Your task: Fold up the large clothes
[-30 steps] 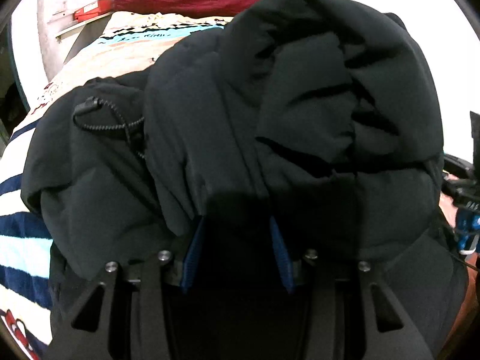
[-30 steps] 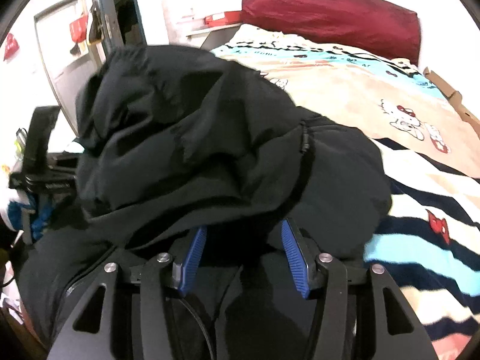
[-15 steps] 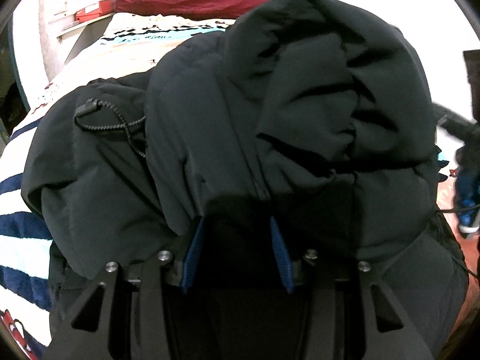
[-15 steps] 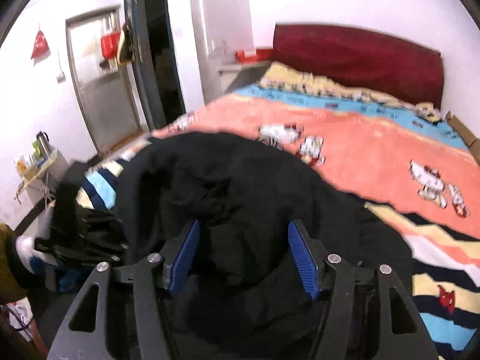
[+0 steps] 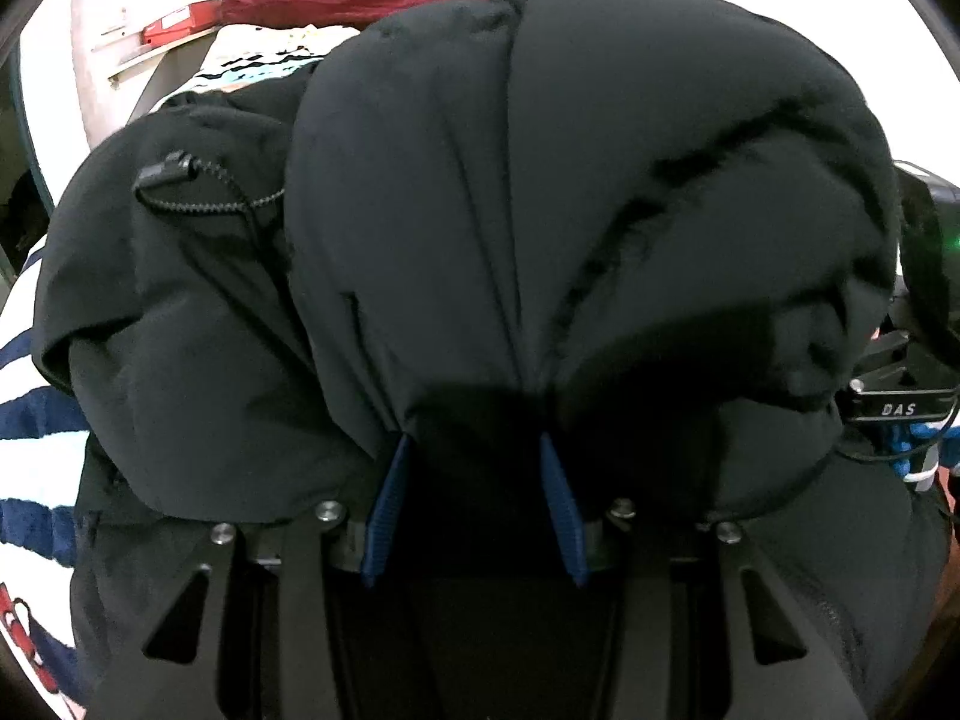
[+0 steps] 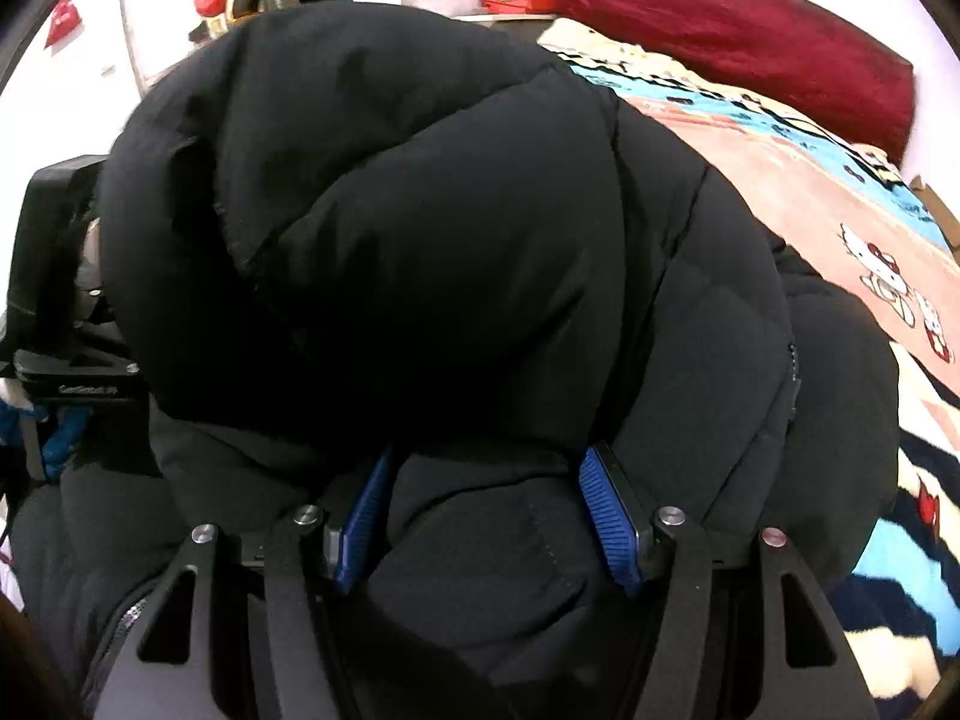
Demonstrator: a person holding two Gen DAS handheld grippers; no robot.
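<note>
A big black puffer jacket [image 5: 540, 210] lies bunched on the bed and fills both views [image 6: 420, 252]. My left gripper [image 5: 474, 450] has its blue pads pushed under a thick fold of it, and the fabric fills the gap between them. My right gripper [image 6: 486, 462] has its blue pads either side of another padded fold at the jacket's near edge. A black drawcord with a toggle [image 5: 180, 171] lies on the jacket's left part. The fingertips of both grippers are hidden by the fabric.
The bed has a striped and cartoon-printed blanket [image 6: 870, 252] and a dark red headboard cushion [image 6: 750, 42]. The other gripper's black body shows at the right edge of the left wrist view [image 5: 912, 372] and at the left edge of the right wrist view [image 6: 60, 312]. A door and wall stand at the back left.
The right gripper rose clear above the jacket half a second ago and is now down in its folds again. The jacket's upper fold has bulged higher and closer in the left wrist view.
</note>
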